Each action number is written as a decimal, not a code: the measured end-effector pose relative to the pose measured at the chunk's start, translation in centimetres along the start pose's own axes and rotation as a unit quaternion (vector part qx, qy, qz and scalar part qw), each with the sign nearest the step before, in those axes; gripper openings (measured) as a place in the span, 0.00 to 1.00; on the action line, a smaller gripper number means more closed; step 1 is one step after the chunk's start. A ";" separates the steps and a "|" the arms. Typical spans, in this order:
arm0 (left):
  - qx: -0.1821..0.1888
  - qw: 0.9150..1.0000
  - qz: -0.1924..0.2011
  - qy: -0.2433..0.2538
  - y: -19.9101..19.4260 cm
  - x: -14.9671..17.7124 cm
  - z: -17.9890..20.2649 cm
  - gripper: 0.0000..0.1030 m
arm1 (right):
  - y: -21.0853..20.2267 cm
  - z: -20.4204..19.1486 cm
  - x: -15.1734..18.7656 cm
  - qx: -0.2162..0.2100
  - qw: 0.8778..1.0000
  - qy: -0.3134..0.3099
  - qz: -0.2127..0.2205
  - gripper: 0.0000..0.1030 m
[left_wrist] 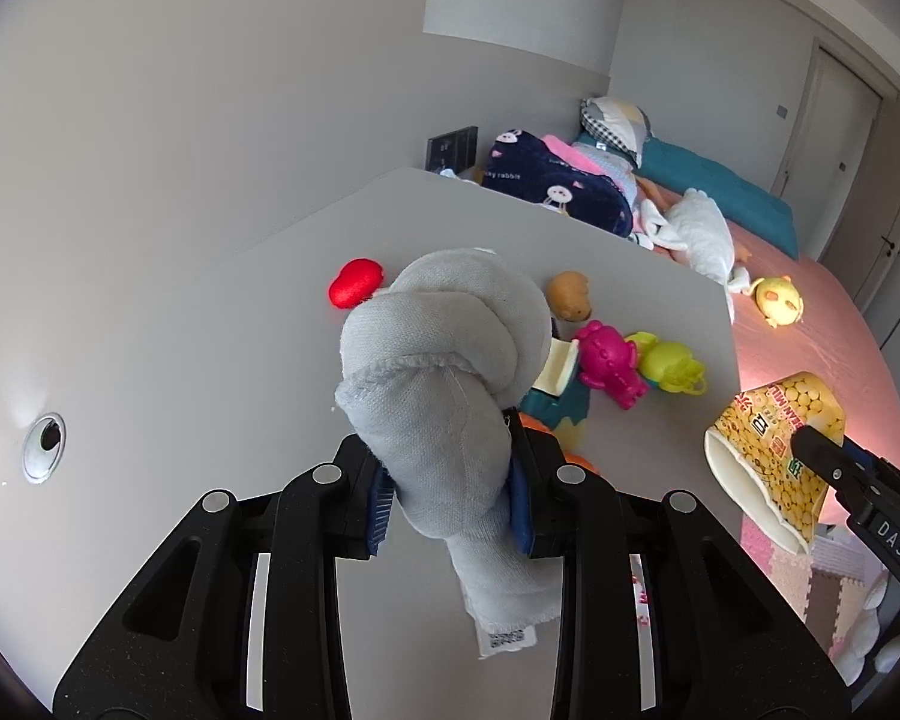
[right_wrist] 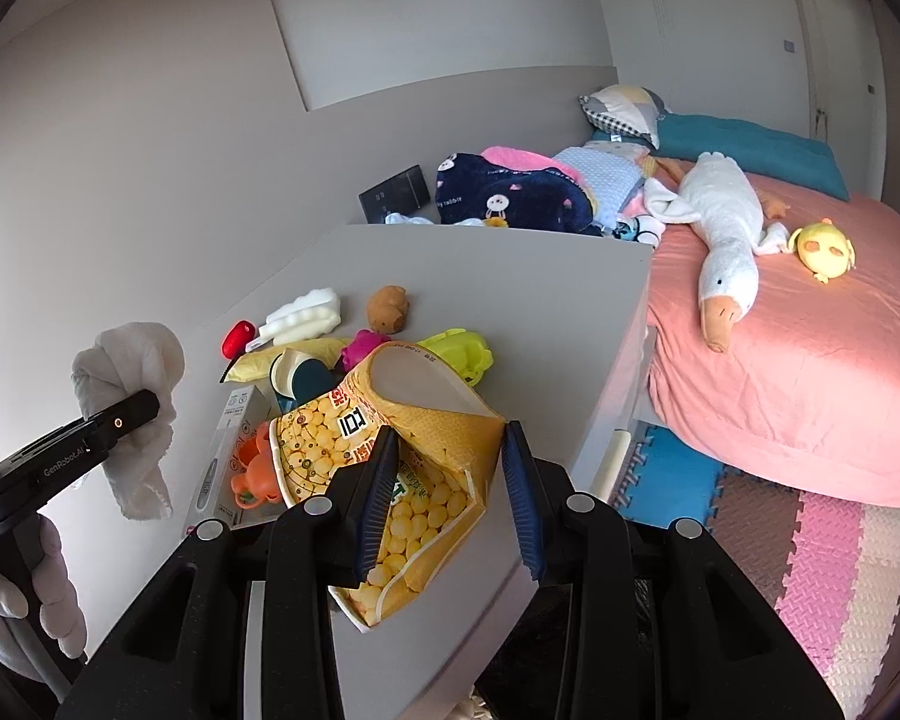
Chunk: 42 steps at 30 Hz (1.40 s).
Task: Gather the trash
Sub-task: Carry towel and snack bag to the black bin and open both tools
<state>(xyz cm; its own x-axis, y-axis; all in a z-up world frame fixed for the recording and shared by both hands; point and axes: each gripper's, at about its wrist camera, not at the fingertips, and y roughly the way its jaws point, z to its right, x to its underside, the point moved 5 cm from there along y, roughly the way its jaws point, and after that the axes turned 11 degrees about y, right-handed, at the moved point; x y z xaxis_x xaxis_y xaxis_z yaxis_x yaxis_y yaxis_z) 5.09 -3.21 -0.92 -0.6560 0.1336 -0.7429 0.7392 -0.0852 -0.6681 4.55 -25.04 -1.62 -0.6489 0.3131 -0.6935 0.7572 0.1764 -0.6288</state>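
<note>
A knotted grey cloth (left_wrist: 444,330) hangs above the table, and my left gripper (left_wrist: 447,462) is shut on its lower part. The right wrist view shows the same cloth (right_wrist: 132,354) at far left in the left gripper (right_wrist: 132,414), held by a gloved hand (right_wrist: 6,600). A crumpled yellow snack carton (right_wrist: 342,426) with a ball pattern sits between the pads of my right gripper (right_wrist: 450,438), which is shut on it above the table's near corner. The left wrist view has this carton (left_wrist: 768,438) at right, pinched by the right gripper (left_wrist: 810,444).
Toys lie on the grey table (left_wrist: 150,360): a red one (left_wrist: 357,282), a brown one (left_wrist: 569,295), a pink one (left_wrist: 606,360), a lime-green one (left_wrist: 669,363). A white box (right_wrist: 228,450) and orange toy (right_wrist: 255,468) lie near. A pink bed (right_wrist: 810,360) with a goose plush (right_wrist: 720,228) stands at right, above foam mats (right_wrist: 810,540).
</note>
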 end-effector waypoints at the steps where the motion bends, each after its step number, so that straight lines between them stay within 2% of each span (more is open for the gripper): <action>1: 0.004 1.000 0.002 0.004 -0.4 0.0 0.7 0.29 | -0.5 0.4 0.0 0.002 1.000 0.001 0.002 0.36; 17: 0.084 0.994 -0.008 0.068 -0.4 0.5 11.3 0.30 | -6.2 7.4 0.9 0.051 0.998 0.030 0.027 0.37; 30: 0.139 0.981 -0.023 0.130 -0.3 2.0 19.0 0.30 | -9.4 12.9 1.8 0.097 0.993 0.059 0.035 0.37; 42: 0.166 0.971 -0.038 0.169 0.0 3.6 23.4 0.30 | -10.9 16.4 2.1 0.130 0.987 0.084 0.041 0.37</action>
<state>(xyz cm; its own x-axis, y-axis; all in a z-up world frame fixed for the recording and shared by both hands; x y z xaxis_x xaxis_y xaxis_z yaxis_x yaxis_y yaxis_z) -0.87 -25.88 -4.57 -0.5775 0.4635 -0.6720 0.5639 -0.3687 -0.7389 -6.31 -41.63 -2.05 -0.5486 0.4711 -0.6908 0.7476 -0.0935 -0.6575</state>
